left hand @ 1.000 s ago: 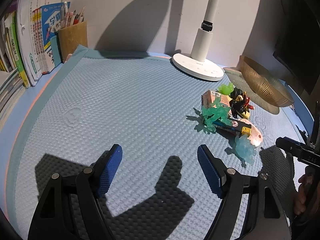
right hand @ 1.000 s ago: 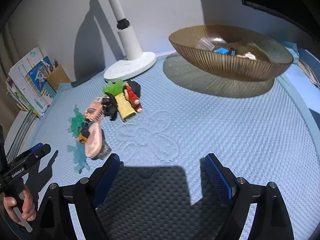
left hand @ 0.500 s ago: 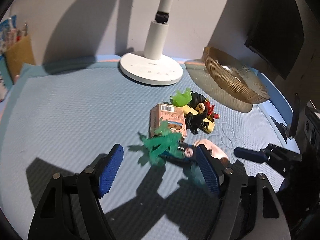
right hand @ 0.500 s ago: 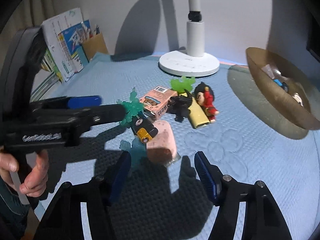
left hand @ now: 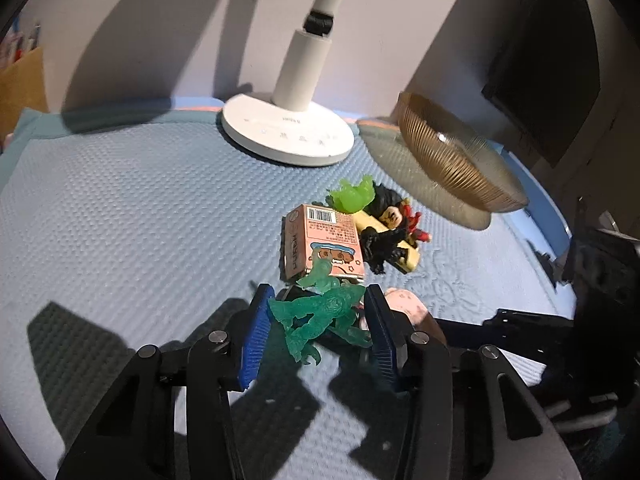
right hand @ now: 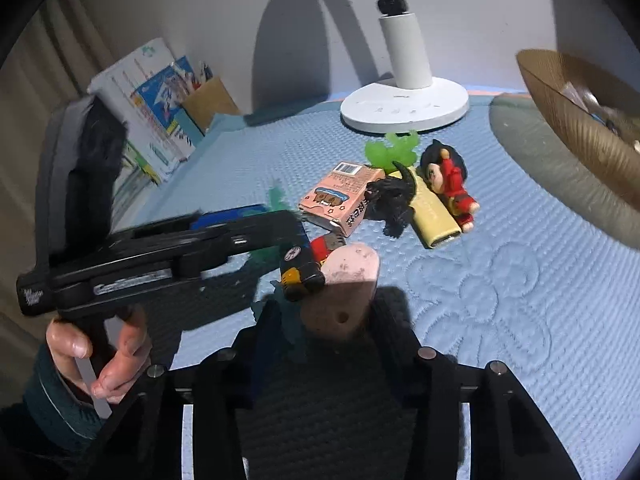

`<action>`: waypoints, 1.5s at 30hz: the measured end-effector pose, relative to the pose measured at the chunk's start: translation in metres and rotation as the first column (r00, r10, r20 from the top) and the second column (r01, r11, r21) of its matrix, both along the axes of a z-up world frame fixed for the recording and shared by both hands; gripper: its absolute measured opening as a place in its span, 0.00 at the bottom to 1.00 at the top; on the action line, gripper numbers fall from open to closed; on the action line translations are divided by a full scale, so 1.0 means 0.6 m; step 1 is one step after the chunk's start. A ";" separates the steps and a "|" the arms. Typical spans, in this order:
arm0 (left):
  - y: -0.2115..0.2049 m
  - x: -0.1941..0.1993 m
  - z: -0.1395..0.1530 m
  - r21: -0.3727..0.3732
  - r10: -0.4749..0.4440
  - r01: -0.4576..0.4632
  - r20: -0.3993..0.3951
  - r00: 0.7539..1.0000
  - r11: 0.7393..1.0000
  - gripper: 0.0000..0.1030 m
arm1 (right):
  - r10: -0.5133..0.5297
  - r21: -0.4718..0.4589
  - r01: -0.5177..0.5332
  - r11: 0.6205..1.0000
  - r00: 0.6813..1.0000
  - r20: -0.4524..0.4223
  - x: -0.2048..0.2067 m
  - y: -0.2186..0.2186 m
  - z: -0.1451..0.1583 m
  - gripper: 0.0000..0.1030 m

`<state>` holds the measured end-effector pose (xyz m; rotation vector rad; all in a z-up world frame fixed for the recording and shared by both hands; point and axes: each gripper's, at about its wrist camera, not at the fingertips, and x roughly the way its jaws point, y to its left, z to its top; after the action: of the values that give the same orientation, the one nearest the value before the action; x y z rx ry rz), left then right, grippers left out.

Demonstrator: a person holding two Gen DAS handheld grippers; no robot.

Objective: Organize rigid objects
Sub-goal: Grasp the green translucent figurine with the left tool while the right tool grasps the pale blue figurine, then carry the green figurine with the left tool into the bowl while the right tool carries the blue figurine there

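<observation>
My left gripper (left hand: pixel 318 334) is shut on a translucent green figure (left hand: pixel 320 314) at the near edge of a toy pile on the blue mat. My right gripper (right hand: pixel 324 320) is closed around a pink oval piece (right hand: pixel 344 284), its fingers in shadow. The pile holds a pink box (left hand: pixel 324 244) (right hand: pixel 340 200), a black figure (left hand: pixel 382 246) (right hand: pixel 394 204), a red-and-black doll (right hand: pixel 446 172), a yellow block (right hand: pixel 434 220), a light green toy (left hand: pixel 352 196) (right hand: pixel 394 150) and a black-yellow toy (right hand: pixel 300 270). The left gripper's body (right hand: pixel 168 256) crosses the right wrist view.
A brown ribbed bowl (left hand: pixel 452 160) (right hand: pixel 580 136) with small items stands to the right. A white lamp base (left hand: pixel 288 132) (right hand: pixel 404 104) is behind the pile. Books and a pencil holder (right hand: pixel 160 92) line the left edge. A dark monitor (left hand: pixel 548 60) is at the right.
Both grippers moved in on the pile. The left one closed on the green figure. The right one closed around the pink piece.
</observation>
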<state>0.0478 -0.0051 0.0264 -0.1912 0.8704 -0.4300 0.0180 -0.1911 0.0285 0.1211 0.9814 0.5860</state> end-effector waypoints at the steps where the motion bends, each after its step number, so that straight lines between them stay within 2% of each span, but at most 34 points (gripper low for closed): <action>1: 0.010 -0.013 0.007 -0.018 0.012 -0.012 0.010 1.000 1.000 0.42 | -0.009 0.009 0.009 1.000 1.000 -0.004 -0.003 -0.005 0.000 0.39; 3: 0.023 -0.030 0.014 -0.032 0.030 -0.029 0.025 0.999 0.999 0.42 | -0.013 0.046 0.013 0.999 1.000 -0.004 -0.013 -0.015 0.006 0.18; 5: 0.037 -0.049 0.018 -0.040 0.050 -0.049 0.042 0.998 0.998 0.42 | -0.032 0.054 0.032 0.998 0.999 0.002 -0.023 -0.024 0.015 0.16; 8: 0.058 -0.067 0.010 -0.046 0.084 -0.082 0.044 0.995 0.996 0.42 | -0.067 -0.006 0.067 0.998 0.998 0.011 -0.038 -0.039 0.018 0.16; 12: 0.087 -0.070 -0.017 -0.098 0.129 -0.128 0.001 0.992 0.987 0.42 | -0.101 -0.032 0.101 0.994 0.995 0.000 -0.049 -0.056 0.022 0.16; 14: 0.096 -0.075 -0.013 -0.125 0.139 -0.135 0.019 0.990 0.983 0.42 | -0.110 -0.061 0.110 0.992 0.994 0.008 -0.053 -0.058 0.025 0.19; 15: 0.100 -0.078 -0.011 -0.138 0.142 -0.136 0.037 0.989 0.981 0.42 | -0.120 -0.080 0.120 0.990 0.993 0.009 -0.053 -0.059 0.025 0.26; 16: 0.101 -0.079 -0.011 -0.141 0.140 -0.133 0.039 0.989 0.981 0.42 | -0.136 -0.094 0.136 0.986 0.991 0.007 -0.053 -0.062 0.024 0.35; 17: 0.100 -0.078 -0.012 -0.141 0.137 -0.131 0.036 0.990 0.981 0.42 | -0.167 -0.111 0.166 0.980 0.986 -0.002 -0.053 -0.068 0.022 0.54; 18: 0.098 -0.077 -0.012 -0.140 0.135 -0.129 0.036 0.990 0.982 0.42 | -0.199 -0.126 0.197 0.972 0.980 -0.004 -0.055 -0.075 0.020 0.60; 23: 0.088 -0.082 -0.008 -0.123 0.120 -0.113 0.053 0.991 0.986 0.42 | -0.195 -0.074 0.192 0.979 0.980 -0.033 -0.074 -0.100 0.019 0.60; 27: 0.078 -0.085 -0.005 -0.095 0.111 -0.104 0.070 0.991 0.990 0.43 | -0.125 -0.034 0.123 0.992 0.990 -0.061 -0.086 -0.071 0.011 0.60; 31: 0.078 -0.086 -0.006 -0.090 0.109 -0.102 0.070 0.992 0.991 0.43 | -0.059 -0.073 0.057 0.996 0.998 -0.033 -0.080 -0.014 0.006 0.60; 34: 0.081 -0.086 -0.007 -0.097 0.111 -0.104 0.066 0.992 0.990 0.43 | -0.052 -0.132 0.052 0.990 0.999 -0.001 -0.066 0.016 0.003 0.60; 37: 0.082 -0.085 -0.007 -0.101 0.113 -0.106 0.063 0.992 0.989 0.43 | -0.046 -0.145 0.048 0.988 0.999 0.021 -0.058 0.031 0.001 0.60; 38: 0.082 -0.085 -0.007 -0.100 0.113 -0.107 0.062 0.992 0.989 0.43 | -0.047 -0.149 0.051 0.988 0.999 0.026 -0.056 0.035 0.000 0.56; 39: 0.080 -0.084 -0.007 -0.098 0.113 -0.106 0.062 0.992 0.990 0.43 | -0.048 -0.157 0.053 0.986 0.998 0.031 -0.055 0.038 -0.002 0.44; 40: 0.080 -0.085 -0.007 -0.094 0.112 -0.106 0.063 0.992 0.990 0.43 | -0.046 -0.176 0.052 0.983 0.998 0.041 -0.056 0.041 -0.003 0.41; 44: 0.072 -0.087 -0.005 -0.068 0.113 -0.108 0.071 0.991 0.992 0.43 | -0.026 -0.165 0.038 0.986 0.997 0.074 -0.072 0.039 0.009 0.39; 45: 0.070 -0.088 -0.004 -0.057 0.114 -0.110 0.074 0.991 0.992 0.43 | -0.026 -0.153 0.039 0.987 0.996 0.087 -0.079 0.035 0.016 0.26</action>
<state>-0.0048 0.0369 0.0243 -0.2688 0.7687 -0.3537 -0.0296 -0.1704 0.0383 -0.0257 0.9370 0.4794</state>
